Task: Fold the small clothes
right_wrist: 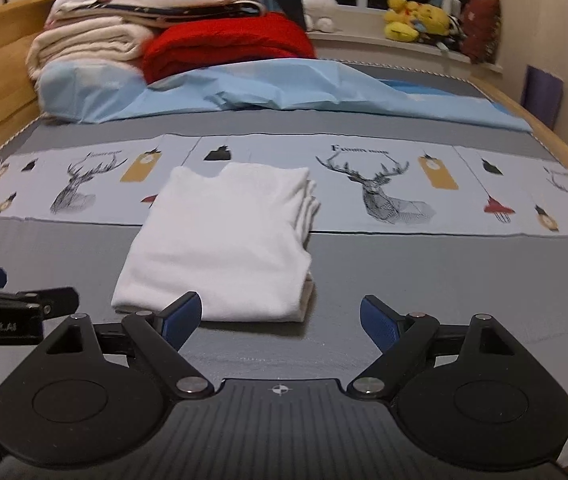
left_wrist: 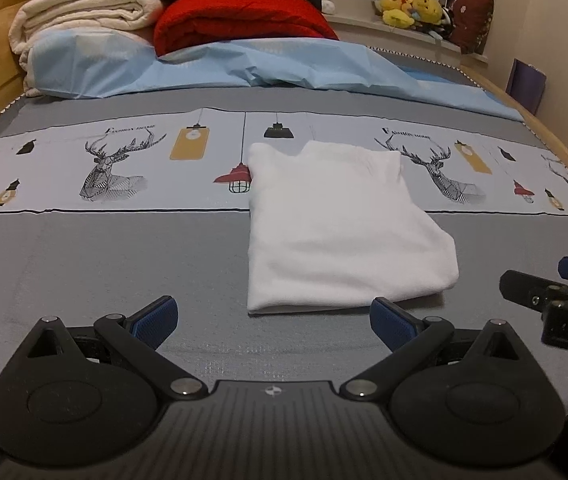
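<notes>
Grippers [left_wrist: 272,320] apart, folded garment [left_wrist: 340,228] free

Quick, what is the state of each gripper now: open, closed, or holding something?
Left gripper: open, holding nothing.
Right gripper: open, holding nothing; the folded white shirt lies just ahead on the bed.

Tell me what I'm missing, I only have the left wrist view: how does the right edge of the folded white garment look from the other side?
Observer: In the right wrist view the white garment's right edge shows stacked layers, slightly uneven.
Operator: Is the right gripper holding any of it?
Observer: No. The right gripper is open and empty, its left finger in front of the garment's near edge.
Operator: Anything at the headboard that I can't see?
Observer: A white plush toy lies on the ledge behind the red blanket.
</notes>
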Motion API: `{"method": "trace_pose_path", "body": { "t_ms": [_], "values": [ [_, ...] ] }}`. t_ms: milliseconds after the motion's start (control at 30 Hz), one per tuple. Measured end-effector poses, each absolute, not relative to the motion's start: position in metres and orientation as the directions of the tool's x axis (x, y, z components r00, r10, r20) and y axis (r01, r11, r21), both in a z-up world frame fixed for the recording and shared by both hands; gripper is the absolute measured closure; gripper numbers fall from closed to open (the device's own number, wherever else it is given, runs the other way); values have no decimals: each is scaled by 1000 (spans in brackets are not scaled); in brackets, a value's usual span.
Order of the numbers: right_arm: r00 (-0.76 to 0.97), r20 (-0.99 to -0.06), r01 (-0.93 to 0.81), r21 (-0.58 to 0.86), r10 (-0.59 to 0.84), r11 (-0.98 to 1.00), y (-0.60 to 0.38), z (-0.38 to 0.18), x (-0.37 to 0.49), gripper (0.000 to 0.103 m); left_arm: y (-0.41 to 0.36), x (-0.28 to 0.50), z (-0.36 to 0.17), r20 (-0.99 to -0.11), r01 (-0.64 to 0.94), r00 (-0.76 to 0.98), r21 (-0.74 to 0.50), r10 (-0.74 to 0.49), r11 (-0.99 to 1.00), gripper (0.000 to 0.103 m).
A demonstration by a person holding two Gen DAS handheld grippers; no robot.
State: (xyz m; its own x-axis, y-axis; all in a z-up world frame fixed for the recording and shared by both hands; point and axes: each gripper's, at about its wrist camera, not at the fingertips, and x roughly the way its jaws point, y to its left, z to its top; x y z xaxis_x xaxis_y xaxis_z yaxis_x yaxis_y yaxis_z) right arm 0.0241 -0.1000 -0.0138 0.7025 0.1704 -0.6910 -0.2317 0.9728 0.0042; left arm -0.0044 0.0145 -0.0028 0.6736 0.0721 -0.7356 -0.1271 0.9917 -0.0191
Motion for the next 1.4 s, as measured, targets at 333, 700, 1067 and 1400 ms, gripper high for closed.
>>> {"method": "trace_pose_path", "body": {
  "t_ms": [333, 700, 1067, 1400],
  "values": [
    [702, -688, -254, 2, 186, 967, -90, -13, 26, 16, 18, -3, -4, -743, -142, 666, -35, 69, 989, 1],
    [703, -682, -276, -2, 201, 961, -85, -11, 27, 16, 15, -3, -4, -740, -135, 669, -31, 68, 990, 1],
    [703, -680, -285, -3, 207, 959, -83, -10, 27, 16, 15, -3, -5, -739, -133, 670, -30, 67, 991, 1],
    [703, -680, -288, -5, 208, 958, -82, -10, 26, 15, 15, -3, -4, -738, -129, 672, -31, 64, 991, 1]
  ]
}}
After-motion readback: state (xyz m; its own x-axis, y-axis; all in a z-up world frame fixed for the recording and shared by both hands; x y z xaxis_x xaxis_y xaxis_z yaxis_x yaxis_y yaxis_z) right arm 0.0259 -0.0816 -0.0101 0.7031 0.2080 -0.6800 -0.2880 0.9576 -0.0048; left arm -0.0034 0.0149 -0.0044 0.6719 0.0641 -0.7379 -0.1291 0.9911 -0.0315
